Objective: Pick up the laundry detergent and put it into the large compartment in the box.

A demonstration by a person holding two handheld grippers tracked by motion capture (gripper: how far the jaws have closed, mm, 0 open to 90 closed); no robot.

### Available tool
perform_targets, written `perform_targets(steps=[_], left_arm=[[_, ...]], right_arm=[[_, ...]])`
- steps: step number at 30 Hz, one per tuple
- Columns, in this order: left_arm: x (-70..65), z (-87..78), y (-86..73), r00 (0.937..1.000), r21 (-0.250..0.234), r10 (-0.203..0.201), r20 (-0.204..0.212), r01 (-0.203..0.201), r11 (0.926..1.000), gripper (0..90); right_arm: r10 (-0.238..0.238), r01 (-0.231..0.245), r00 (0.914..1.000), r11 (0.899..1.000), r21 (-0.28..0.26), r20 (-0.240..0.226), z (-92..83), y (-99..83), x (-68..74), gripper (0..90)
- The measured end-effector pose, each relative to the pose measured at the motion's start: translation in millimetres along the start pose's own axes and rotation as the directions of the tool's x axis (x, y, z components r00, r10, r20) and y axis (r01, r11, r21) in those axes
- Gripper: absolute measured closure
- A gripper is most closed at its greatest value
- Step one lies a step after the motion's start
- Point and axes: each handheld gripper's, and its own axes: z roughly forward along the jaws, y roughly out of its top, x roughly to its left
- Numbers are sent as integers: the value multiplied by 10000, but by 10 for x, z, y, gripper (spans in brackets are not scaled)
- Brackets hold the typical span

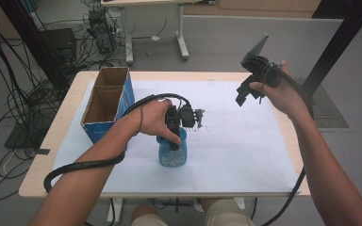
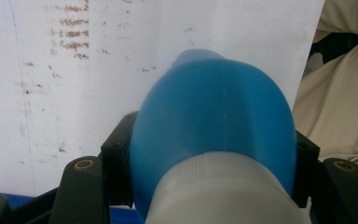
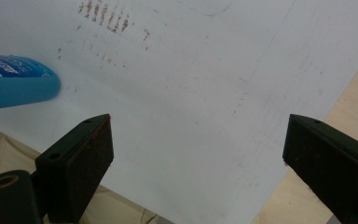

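Observation:
A blue bottle [image 1: 172, 151] stands upright on the white sheet [image 1: 235, 141] near the table's front middle. My left gripper [image 1: 176, 126] comes down on its top and is shut on it. In the left gripper view the bottle [image 2: 214, 116] sits between the black pads [image 2: 117, 156], with a white part nearest the camera. My right gripper [image 1: 249, 90] is held in the air over the back right of the sheet. Its jaws stand wide apart with nothing between them [image 3: 200, 158]. The bottle's blue side [image 3: 14, 83] shows at the left edge there.
An open cardboard box [image 1: 104, 101] with blue sides and two compartments stands at the sheet's left. Bare wooden table [image 1: 290, 136] borders the sheet on the right. Faint brown marks [image 3: 105, 16] stain the sheet. The person's knees [image 1: 217, 214] sit under the front edge.

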Motion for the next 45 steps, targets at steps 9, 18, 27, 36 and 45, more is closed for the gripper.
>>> perform_targets(steps=[9, 18, 27, 36, 45], left_arm=[[-5, 1, 8, 10000, 34, 6, -17, -6, 10000, 378], [-1, 2, 4, 10000, 17, 13, -13, -13, 10000, 378], [1, 1, 6, 10000, 28, -3, 8, 3, 10000, 378], [3, 8, 22, 10000, 62, -11, 2, 11, 10000, 378], [5, 6, 20, 10000, 62, -20, 15, 20, 10000, 378]], right_arm=[[-9, 9, 10000, 10000, 1, 1, -5, -4, 16, 89], [19, -19, 10000, 10000, 18, 13, -1, 3, 20, 89], [-7, 7, 10000, 10000, 21, 30, 0, 3, 35, 89], [-8, 8, 10000, 10000, -25, 28, -5, -6, 32, 89], [12, -11, 10000, 10000, -52, 16, 0, -10, 30, 89]])
